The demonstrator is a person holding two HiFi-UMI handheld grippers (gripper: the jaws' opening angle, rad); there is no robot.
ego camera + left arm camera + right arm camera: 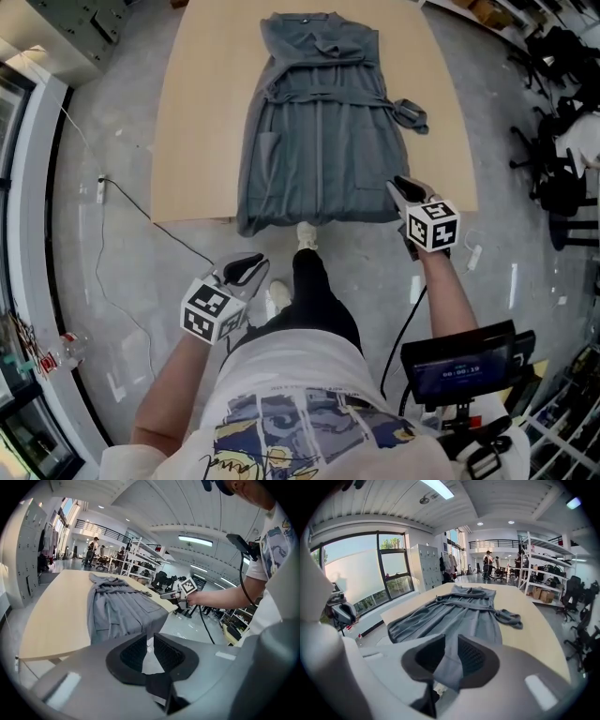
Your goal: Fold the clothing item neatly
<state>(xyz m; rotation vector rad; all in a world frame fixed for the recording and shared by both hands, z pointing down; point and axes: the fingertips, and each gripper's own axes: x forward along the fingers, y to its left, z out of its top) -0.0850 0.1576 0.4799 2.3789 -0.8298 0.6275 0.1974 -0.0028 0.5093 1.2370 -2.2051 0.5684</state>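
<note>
Grey belted cloth dress (319, 131) lay flat lengthwise on the pale wooden table (197, 122), its hem draped over the near edge. Folding looked unstarted, and the step in hand seemed to be the reach for the hem corners. The right gripper (401, 190) hovered at the hem's right corner, jaws slightly parted and clamping nothing. The left gripper (247, 268) hung off the table near the person's leg, jaws narrowly parted and empty. It likely needed the left corner next. Bare tabletop flanked the dress.

The robe (319, 122) lies lengthwise on the table (197, 141), hem apparently overhanging the near edge, belt end (410, 114) at its right.
</note>
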